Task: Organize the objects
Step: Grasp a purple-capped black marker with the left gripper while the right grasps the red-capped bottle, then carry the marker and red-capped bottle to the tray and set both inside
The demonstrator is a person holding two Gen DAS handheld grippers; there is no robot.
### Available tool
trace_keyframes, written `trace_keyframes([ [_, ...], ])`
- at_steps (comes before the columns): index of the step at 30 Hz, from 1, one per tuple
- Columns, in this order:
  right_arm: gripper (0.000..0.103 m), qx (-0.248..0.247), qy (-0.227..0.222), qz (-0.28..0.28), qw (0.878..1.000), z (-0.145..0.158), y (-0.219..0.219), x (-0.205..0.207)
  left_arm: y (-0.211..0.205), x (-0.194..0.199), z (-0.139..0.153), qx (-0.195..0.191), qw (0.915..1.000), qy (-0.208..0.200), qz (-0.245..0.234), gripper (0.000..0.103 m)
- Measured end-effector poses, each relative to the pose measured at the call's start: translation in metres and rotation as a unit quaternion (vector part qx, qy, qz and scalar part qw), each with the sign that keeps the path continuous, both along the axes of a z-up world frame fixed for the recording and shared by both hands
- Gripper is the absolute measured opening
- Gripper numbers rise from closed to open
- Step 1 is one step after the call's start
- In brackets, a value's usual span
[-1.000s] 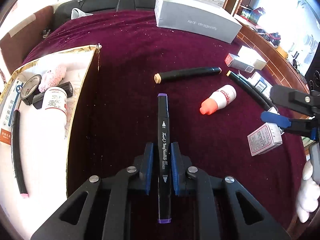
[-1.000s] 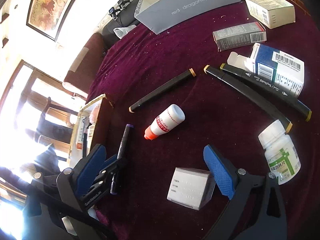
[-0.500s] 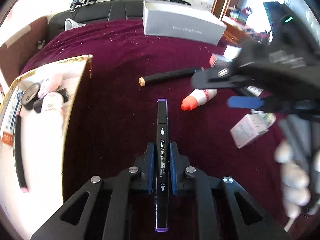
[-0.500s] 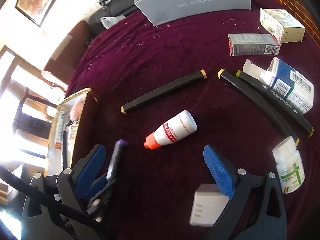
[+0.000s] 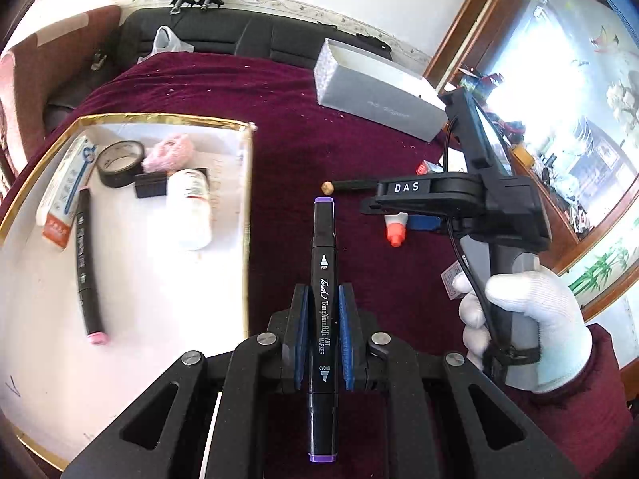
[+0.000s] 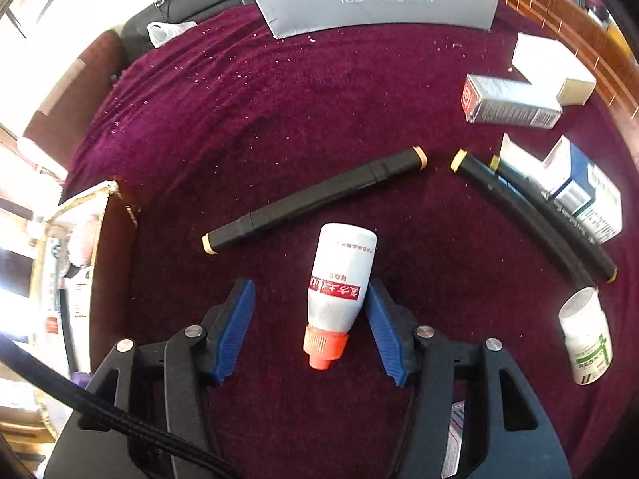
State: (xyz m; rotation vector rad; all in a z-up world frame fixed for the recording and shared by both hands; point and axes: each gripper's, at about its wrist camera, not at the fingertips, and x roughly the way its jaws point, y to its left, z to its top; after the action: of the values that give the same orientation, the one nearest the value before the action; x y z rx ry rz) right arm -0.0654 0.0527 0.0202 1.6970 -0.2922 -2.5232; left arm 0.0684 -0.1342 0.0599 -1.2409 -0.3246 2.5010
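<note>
Bottle (image 6: 339, 283) now btwn closing R jaws, L hand (image 5: 322, 343) unchanged

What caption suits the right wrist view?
Right gripper closing around an orange-capped white bottle lying on the maroon cloth.

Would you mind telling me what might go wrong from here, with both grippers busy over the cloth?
1. The right gripper is closing around the white bottle, which lies off-centre: one pad looks about touching, the other stands apart. It may roll or skid.
2. The left gripper is shut on the purple-capped marker, which sticks out far ahead and could catch the rim of the white box.
</note>
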Motion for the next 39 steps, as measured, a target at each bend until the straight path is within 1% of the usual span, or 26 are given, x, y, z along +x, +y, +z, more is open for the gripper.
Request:
trace_keyframes([
  [1, 0.057, 0.005, 0.0, -0.001, 1.0, 0.0, -0.001, 0.0, -0.005, 0.001, -0.001, 0.004, 1.0, -0.001, 0.003, 0.011],
  [3, 0.052, 0.022, 0.002, -0.006, 1.0, 0.0, -0.003, -0.001, -0.015, 0.003, -0.002, 0.011, 0.9999, -0.001, 0.011, 0.011],
  [4, 0.041, 0.033, 0.005, -0.01, 0.999, -0.001, -0.003, 0.0, -0.02, 0.004, -0.002, 0.015, 0.9998, -0.002, 0.015, 0.011],
  [5, 0.028, 0.051, 0.008, -0.015, 0.999, 0.0, -0.003, 0.001, -0.024, 0.005, -0.003, 0.018, 0.9997, -0.002, 0.018, 0.011],
  [6, 0.025, 0.061, 0.01, -0.017, 0.998, 0.0, -0.002, 0.002, -0.029, 0.007, -0.003, 0.021, 0.9995, -0.002, 0.022, 0.011],
  [7, 0.024, 0.06, 0.012, -0.016, 0.998, 0.0, -0.001, 0.003, -0.035, 0.009, -0.003, 0.022, 0.9994, -0.002, 0.028, 0.011],
  [12, 0.024, 0.017, 0.014, -0.015, 1.0, 0.009, 0.01, 0.016, -0.064, 0.018, -0.001, 0.025, 0.9984, 0.004, 0.051, 0.011],
  [16, 0.025, -0.023, 0.034, 0.012, 0.999, 0.034, 0.003, 0.039, -0.1, 0.03, 0.005, 0.024, 0.9962, 0.012, 0.083, 0.012],
  [19, 0.025, -0.048, 0.054, 0.04, 0.997, 0.055, -0.012, 0.053, -0.126, 0.039, 0.008, 0.016, 0.9931, 0.019, 0.114, 0.012],
  [22, 0.025, -0.067, 0.063, 0.072, 0.993, 0.068, -0.033, 0.065, -0.15, 0.043, 0.007, 0.012, 0.9898, 0.016, 0.141, 0.012],
  [25, 0.025, -0.076, 0.064, 0.111, 0.989, 0.075, -0.064, 0.075, -0.166, 0.041, 0.002, -0.004, 0.9877, 0.009, 0.156, 0.012],
  [29, 0.025, -0.087, 0.05, 0.156, 0.983, 0.071, -0.11, 0.083, -0.177, 0.03, -0.007, -0.021, 0.9861, -0.005, 0.164, 0.012],
  [32, 0.025, -0.083, 0.042, 0.18, 0.979, 0.064, -0.138, 0.083, -0.18, 0.018, -0.014, -0.032, 0.9856, -0.014, 0.166, 0.012],
  [34, 0.025, -0.078, 0.034, 0.196, 0.977, 0.058, -0.159, 0.081, -0.182, 0.009, -0.019, -0.035, 0.9856, -0.023, 0.164, 0.012],
  [39, 0.025, -0.063, 0.012, 0.219, 0.974, 0.033, -0.195, 0.069, -0.183, -0.009, -0.035, -0.038, 0.9845, -0.049, 0.164, 0.012],
])
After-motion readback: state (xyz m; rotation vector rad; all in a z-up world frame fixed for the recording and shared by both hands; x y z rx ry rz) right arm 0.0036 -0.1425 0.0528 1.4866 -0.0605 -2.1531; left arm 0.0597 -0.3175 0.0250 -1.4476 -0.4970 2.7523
